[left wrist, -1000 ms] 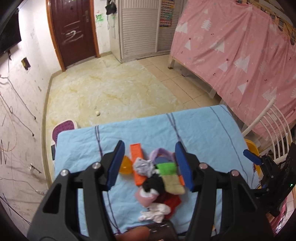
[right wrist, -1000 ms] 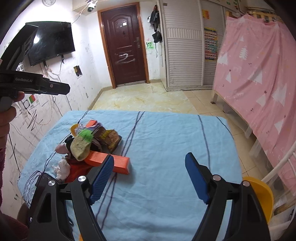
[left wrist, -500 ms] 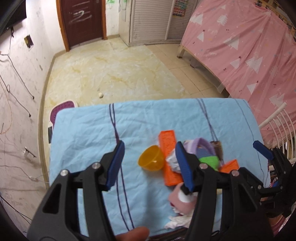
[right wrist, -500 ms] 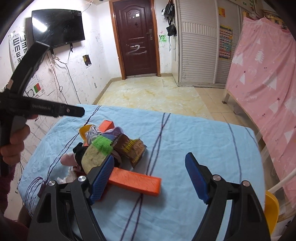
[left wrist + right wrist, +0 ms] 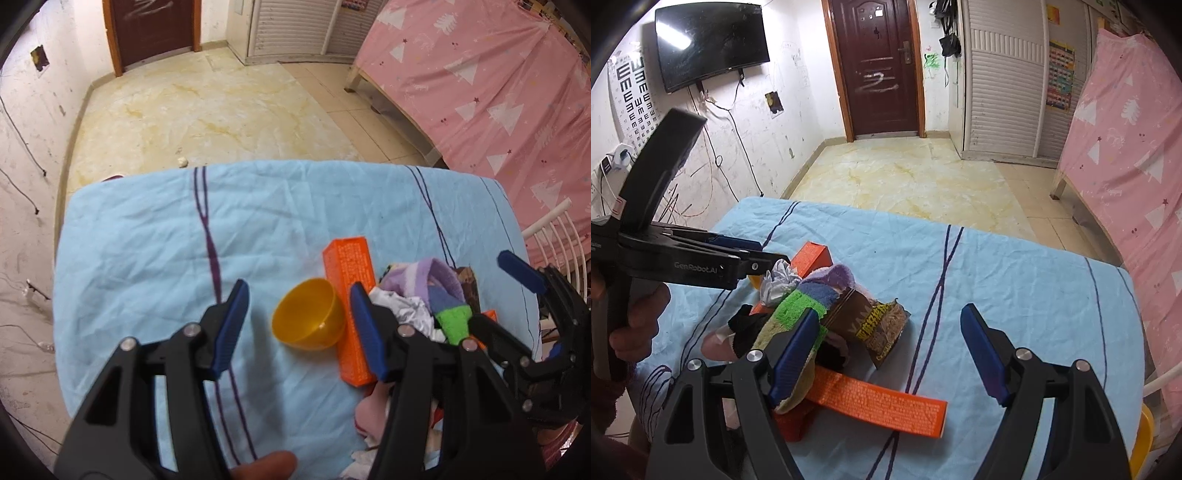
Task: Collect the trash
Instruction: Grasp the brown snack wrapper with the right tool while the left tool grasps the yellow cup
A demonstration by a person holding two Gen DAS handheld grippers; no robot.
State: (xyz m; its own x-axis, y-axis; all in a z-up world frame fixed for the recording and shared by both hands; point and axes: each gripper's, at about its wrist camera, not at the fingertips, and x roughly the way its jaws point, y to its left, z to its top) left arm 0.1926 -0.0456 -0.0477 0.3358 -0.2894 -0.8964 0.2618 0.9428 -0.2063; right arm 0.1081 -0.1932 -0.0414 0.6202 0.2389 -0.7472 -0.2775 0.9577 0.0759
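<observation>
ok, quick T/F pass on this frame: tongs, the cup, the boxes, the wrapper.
1. Left tongs grip the yellow cup. False: open, with the cup lying between them.
2. The cup stands upright. False: it lies on its side.
3. Right tongs are open and empty. True.
4. An orange box lies beside the cup. True.
5. The brown wrapper is on the floor. False: it is on the blue cloth.

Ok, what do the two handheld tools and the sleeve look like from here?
Both tools, left tool and right tool, have black plastic frames, silver rivets and ribbed blue fingers. The left one carries white "GenRobot.AI" lettering. The sleeve looks dark red.
</observation>
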